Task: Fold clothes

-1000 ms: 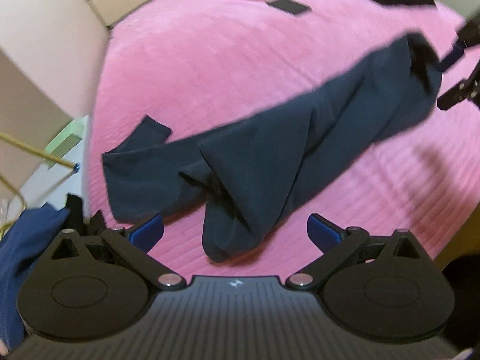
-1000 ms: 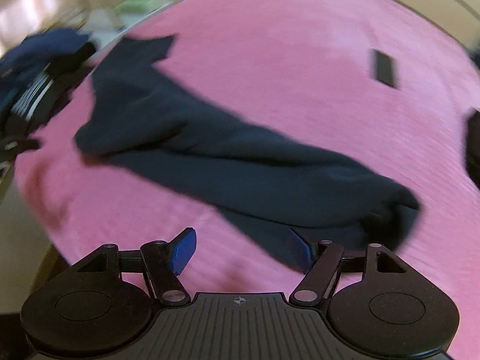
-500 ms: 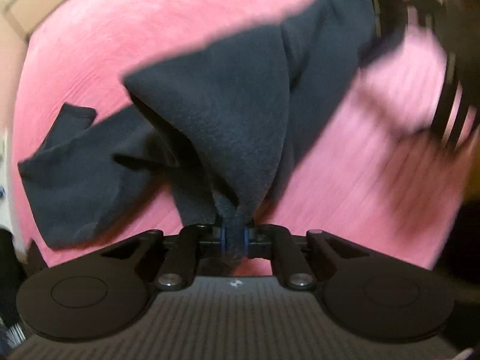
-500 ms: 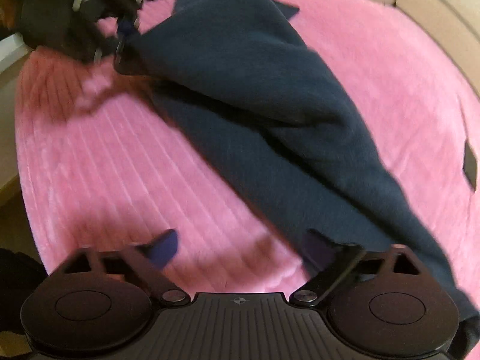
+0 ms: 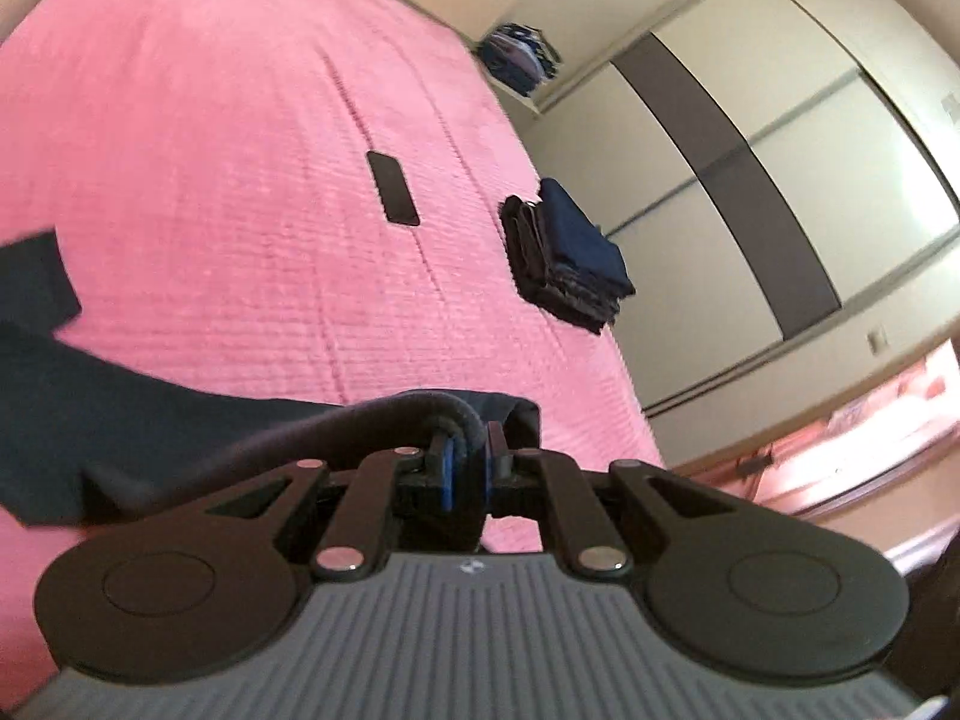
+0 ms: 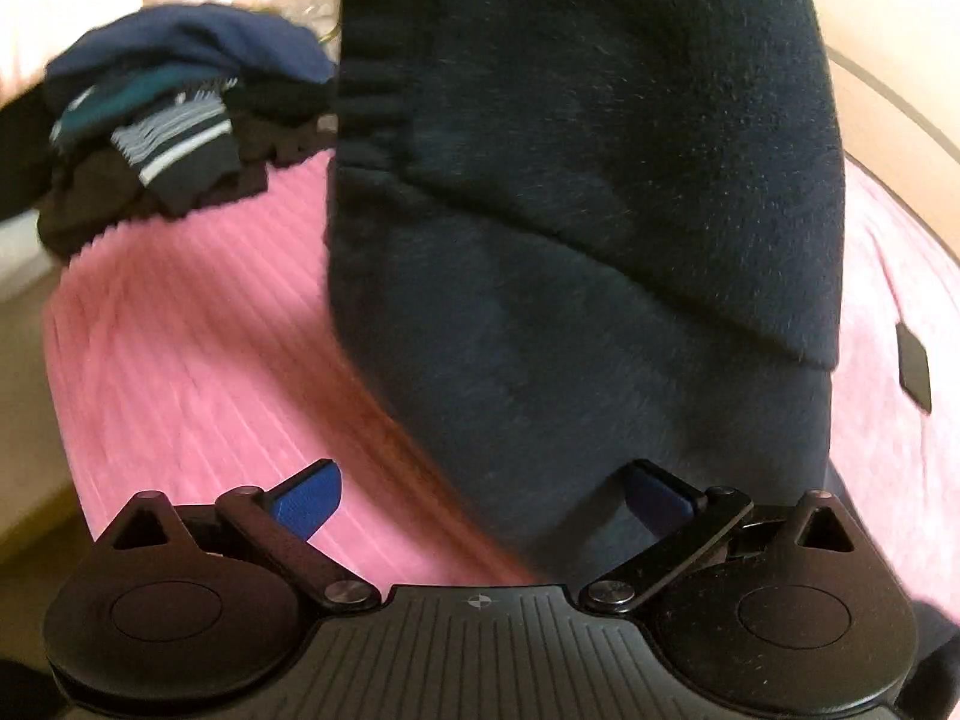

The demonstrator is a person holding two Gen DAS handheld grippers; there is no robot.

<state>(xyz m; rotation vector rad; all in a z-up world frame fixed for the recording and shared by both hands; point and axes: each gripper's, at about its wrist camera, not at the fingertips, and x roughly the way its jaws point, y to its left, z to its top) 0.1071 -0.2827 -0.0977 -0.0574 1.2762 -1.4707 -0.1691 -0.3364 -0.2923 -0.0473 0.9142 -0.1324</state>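
Navy garment (image 6: 600, 180) hangs from left gripper (image 5: 467, 468), fingers clamped on its edge; right gripper (image 6: 480, 495) fingers apart.

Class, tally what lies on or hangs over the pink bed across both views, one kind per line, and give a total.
Navy garment being handled, pinched by the left gripper: 1
Stacks of folded dark clothes: 1
Heaps of unfolded clothes: 1
Flat black phone-like slabs: 1
Total: 4, all on the pink bedspread.
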